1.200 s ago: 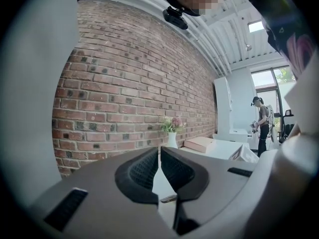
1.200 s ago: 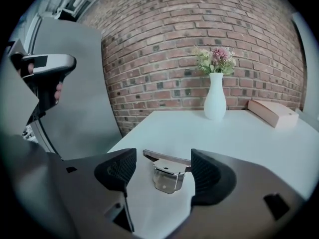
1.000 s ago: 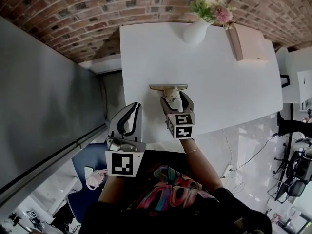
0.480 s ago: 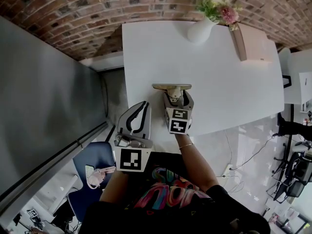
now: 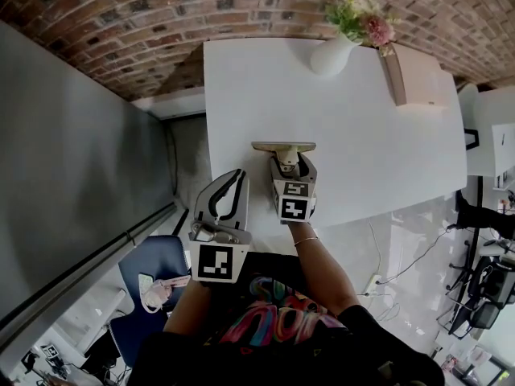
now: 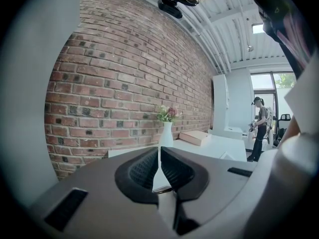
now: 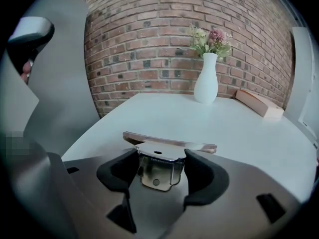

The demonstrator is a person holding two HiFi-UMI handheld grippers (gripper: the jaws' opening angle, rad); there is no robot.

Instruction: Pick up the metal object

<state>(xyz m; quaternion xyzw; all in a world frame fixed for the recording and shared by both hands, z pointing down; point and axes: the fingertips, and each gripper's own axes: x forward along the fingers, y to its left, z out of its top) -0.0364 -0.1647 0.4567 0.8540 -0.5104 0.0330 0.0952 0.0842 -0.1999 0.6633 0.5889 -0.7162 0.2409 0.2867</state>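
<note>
The metal object [image 5: 283,147] lay on the white bench [image 5: 370,127] near its front edge, well apart from the vase [image 5: 330,55]. The right gripper [image 5: 291,162] was tilted down over it. Its fingers [image 7: 205,176] were set apart on either side of the object's bracket, having just been closing; no press was seen. The left gripper [image 5: 232,179] was held beside it, fingers [image 6: 142,171] closed together on nothing.
</note>
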